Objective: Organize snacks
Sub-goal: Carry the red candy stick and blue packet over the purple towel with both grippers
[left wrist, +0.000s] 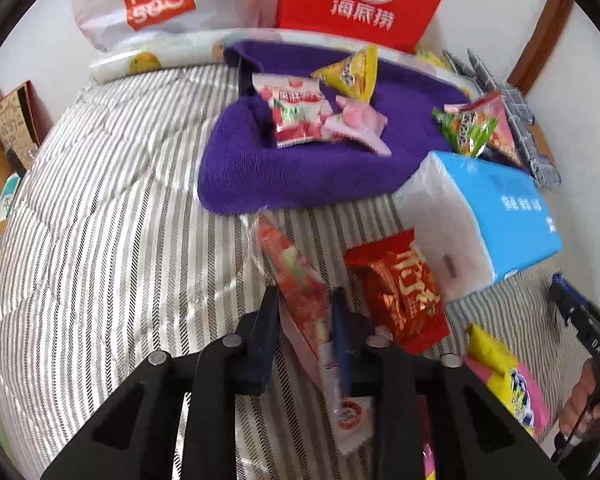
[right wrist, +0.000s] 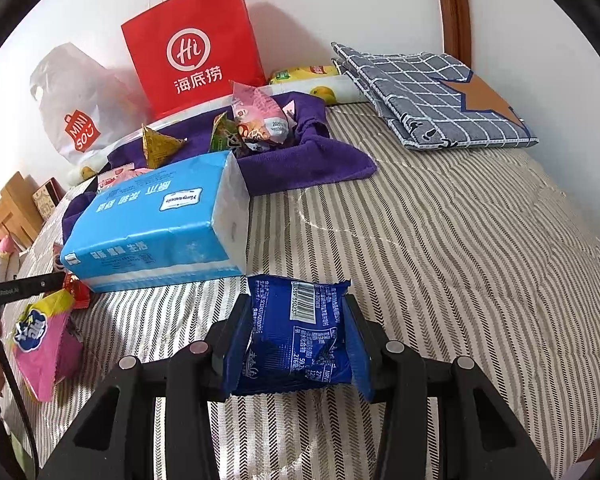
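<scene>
We looked along our left gripper (left wrist: 304, 300) toward the striped bed cover (left wrist: 112, 208), and between its fingers lay a long clear snack packet (left wrist: 300, 296) with red and green print, flat on the bed; the fingers stood close on either side of it, though we could not tell whether the pads pressed it. Just right of that lay a red foil snack (left wrist: 400, 296), and beyond it a blue and white tissue pack (left wrist: 492, 216). Farther back, a purple towel (left wrist: 268, 168) carried a strawberry-print packet (left wrist: 296, 116), a pink packet (left wrist: 356, 124) and a yellow triangular snack (left wrist: 352, 72), with a green and pink packet (left wrist: 476, 128) at its right end. A white Miniso bag (left wrist: 148, 0) and a red paper bag (left wrist: 360, 0) stood against the wall behind. At the lower right lay a pink and yellow snack bag (left wrist: 512, 388). Our right gripper (right wrist: 296, 336) was clamped on a blue snack packet (right wrist: 296, 336), barcode side up, held just above the bed, with the tissue pack immediately to its upper left. A folded blue checked cloth (right wrist: 432, 96) lay at the far right of the bed, well apart from the snacks.
</scene>
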A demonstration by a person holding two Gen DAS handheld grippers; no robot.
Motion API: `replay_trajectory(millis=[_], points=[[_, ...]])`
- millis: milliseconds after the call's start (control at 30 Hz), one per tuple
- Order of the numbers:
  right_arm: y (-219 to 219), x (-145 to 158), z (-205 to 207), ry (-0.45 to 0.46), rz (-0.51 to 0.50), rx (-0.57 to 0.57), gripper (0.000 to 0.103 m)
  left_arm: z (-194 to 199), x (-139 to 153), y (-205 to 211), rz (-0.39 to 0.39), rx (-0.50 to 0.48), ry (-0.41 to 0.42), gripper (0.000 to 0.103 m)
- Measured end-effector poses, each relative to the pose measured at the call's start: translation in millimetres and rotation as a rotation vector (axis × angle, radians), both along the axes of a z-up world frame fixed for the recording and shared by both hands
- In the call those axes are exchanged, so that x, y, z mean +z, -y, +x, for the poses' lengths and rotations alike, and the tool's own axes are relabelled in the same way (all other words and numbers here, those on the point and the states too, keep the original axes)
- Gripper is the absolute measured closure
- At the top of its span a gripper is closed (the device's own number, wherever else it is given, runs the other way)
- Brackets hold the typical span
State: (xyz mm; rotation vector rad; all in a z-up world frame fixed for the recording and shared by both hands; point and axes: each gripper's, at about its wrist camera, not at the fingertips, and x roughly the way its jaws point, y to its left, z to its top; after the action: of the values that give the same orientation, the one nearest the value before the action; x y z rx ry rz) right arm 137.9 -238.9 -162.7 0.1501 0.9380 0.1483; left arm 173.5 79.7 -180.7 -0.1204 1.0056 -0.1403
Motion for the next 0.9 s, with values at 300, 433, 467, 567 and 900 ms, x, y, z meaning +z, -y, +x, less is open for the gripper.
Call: replay_trajectory(millis=[300,433,467,567,900], points=[[-11.5,-8.4,4.1,0.007,-0.068,0.023,0.059,-7.6,-6.4,30.5,0.169,0.011,0.103,0.079],[-12.1,-9.8,4.7,0.003,-0.092,0.027,0.059,-11.5,-9.1,28.7,0.155,0.026,0.147,0.079],[-12.6,-10.1,5.0,0.002,-0.097,0.028,0.059,-13.6,-10.2,28.7,0.156,0.032,0.162,0.078],[-14.2,-10.4,5.2,0.003,-0.109,0.027,0.059,-14.3,-10.1,30.8,0.162,0.041,0.165,0.078],[-11.9,-9.8,6.9,-0.019,-0.088,0.040,0.058,-12.9,-11.0,29.9,0.148,0.043,0.164,0.077]])
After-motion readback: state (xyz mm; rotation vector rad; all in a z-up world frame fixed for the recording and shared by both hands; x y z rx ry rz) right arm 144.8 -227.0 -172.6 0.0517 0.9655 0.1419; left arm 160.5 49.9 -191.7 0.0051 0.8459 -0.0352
